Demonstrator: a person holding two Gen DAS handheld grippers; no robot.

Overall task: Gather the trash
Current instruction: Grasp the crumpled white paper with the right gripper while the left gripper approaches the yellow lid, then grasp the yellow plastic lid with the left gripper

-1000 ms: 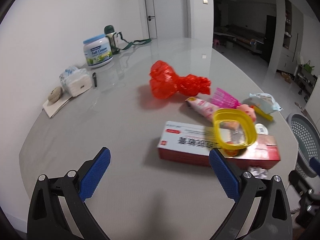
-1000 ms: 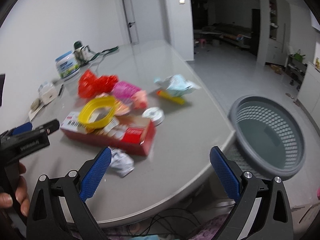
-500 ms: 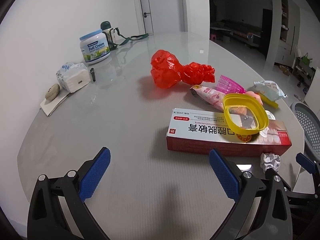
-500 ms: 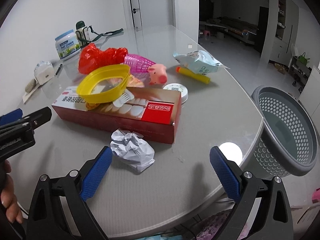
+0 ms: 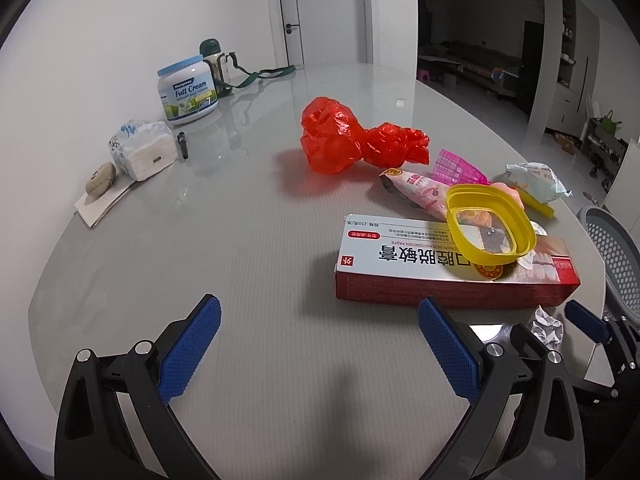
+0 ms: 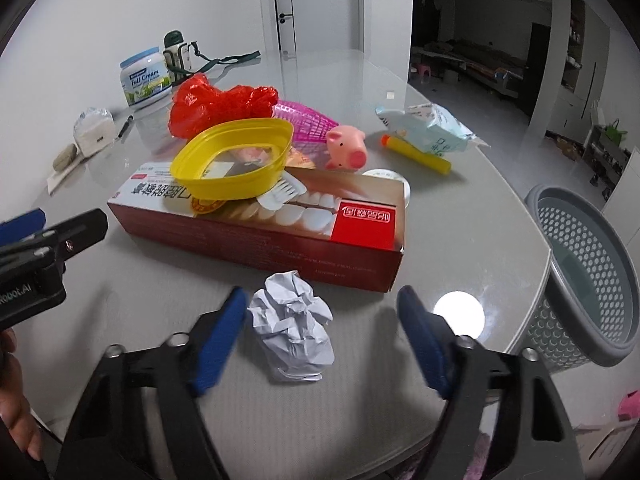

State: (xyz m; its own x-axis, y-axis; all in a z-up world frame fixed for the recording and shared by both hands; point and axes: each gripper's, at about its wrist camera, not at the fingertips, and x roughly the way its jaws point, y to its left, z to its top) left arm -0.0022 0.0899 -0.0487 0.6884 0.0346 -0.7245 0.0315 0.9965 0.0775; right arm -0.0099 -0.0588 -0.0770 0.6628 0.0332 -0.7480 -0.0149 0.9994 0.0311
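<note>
crumpled white paper, one ball of it (image 6: pixel 294 326), sits on the pale grey glossy round table (image 6: pixel 460 240) just in front of the near long side of the one red and silver toothpaste carton (image 6: pixel 272 220). the ball has no clear long axis, though it looks slightly taller than wide in the right wrist view. it lies between the two blue-padded fingers of the right gripper (image 6: pixel 320 344), whose jaws are closing around it; the left pad looks just beside the paper, the right pad stands apart from it, so nothing is clamped. in the left wrist view the same ball (image 5: pixel 546 326) peeks out below the carton's right end.

the carton's long axis runs from left-rear to right-front in the right wrist view, its red end panel facing the one grey perforated plastic basket (image 6: pixel 592 280) that stands beside the table edge. one yellow plastic oval rim (image 6: pixel 234 164) rests tilted on top of the carton. behind it lie one crumpled red plastic bag (image 6: pixel 218 102), one pink mesh basket piece (image 6: pixel 308 122), one pink rubber pig toy (image 6: pixel 346 152), one yellow tube (image 6: pixel 416 154) and one pale blue wrapper (image 6: pixel 430 126).

the left gripper (image 5: pixel 320 350) hangs over bare table with its two blue pads spread wide and nothing between them. one white milk-powder tub (image 5: pixel 188 90) stands far back.
</note>
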